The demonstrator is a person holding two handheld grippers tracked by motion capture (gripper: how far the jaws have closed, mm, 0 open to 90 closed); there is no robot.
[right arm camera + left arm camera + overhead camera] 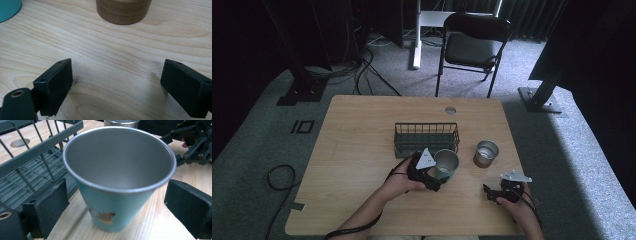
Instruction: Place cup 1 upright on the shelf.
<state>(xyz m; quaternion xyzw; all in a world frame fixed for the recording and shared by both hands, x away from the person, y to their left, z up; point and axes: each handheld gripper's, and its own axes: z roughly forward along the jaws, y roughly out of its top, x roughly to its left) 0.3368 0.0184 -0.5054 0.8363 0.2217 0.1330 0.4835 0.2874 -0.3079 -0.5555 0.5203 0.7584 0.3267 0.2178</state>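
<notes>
On the table (pixel 357 150), the teal cup (pixel 117 182) stands upright just in front of the wire basket (pixel 426 136). The left gripper (pixel 117 207) has its jaws spread to either side of the cup, not touching it. The right gripper (pixel 117 87) is spread wide over bare wood, facing the brown cup (pixel 123 11).

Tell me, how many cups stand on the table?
2. The teal cup stands just in front of the wire basket, between the open jaws of the left tool. The brown cup stands to its right, apart from it.
</notes>
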